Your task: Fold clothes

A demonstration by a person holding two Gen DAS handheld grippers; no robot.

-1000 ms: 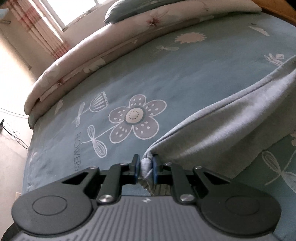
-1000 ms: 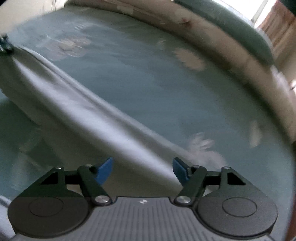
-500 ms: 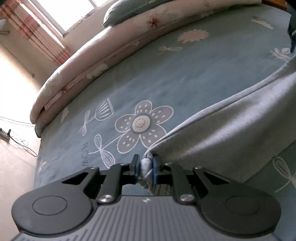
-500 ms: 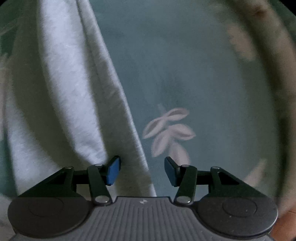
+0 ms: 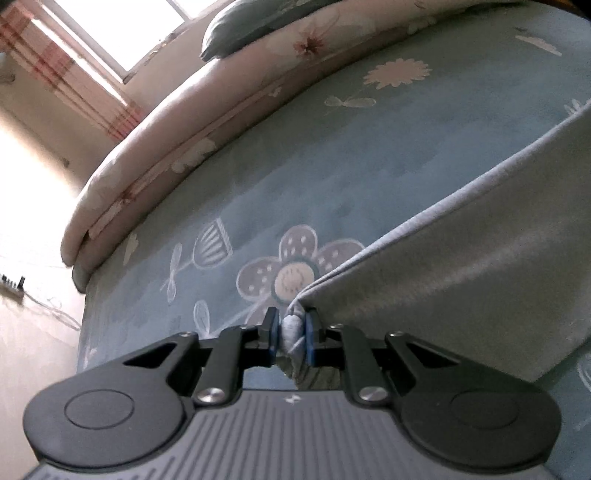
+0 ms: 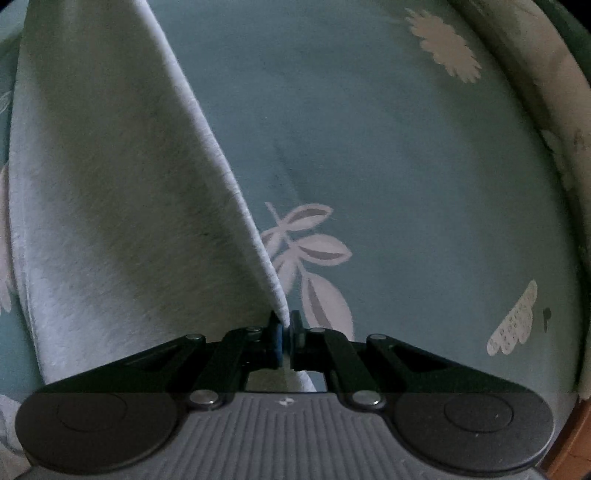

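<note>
A light grey garment (image 5: 461,266) lies stretched over a blue flowered bedsheet (image 5: 295,166). In the left wrist view my left gripper (image 5: 291,332) is shut on a bunched corner of it, and the cloth runs taut up to the right. In the right wrist view the same grey garment (image 6: 110,184) spreads over the left half. Its pale folded edge runs down into my right gripper (image 6: 285,330), which points steeply down at the bed and is shut on that edge.
A rolled cream floral quilt (image 5: 221,110) and a teal pillow (image 5: 251,26) lie along the far side of the bed. Left of the bed is pale floor with a power strip and cable (image 5: 14,284). A brown wooden edge (image 6: 576,454) shows at lower right.
My right gripper swung down over the bed to the garment's edge and closed on it. My left gripper, still gripping the corner, shifted across the sheet; the printed flower now sits closer to it.
</note>
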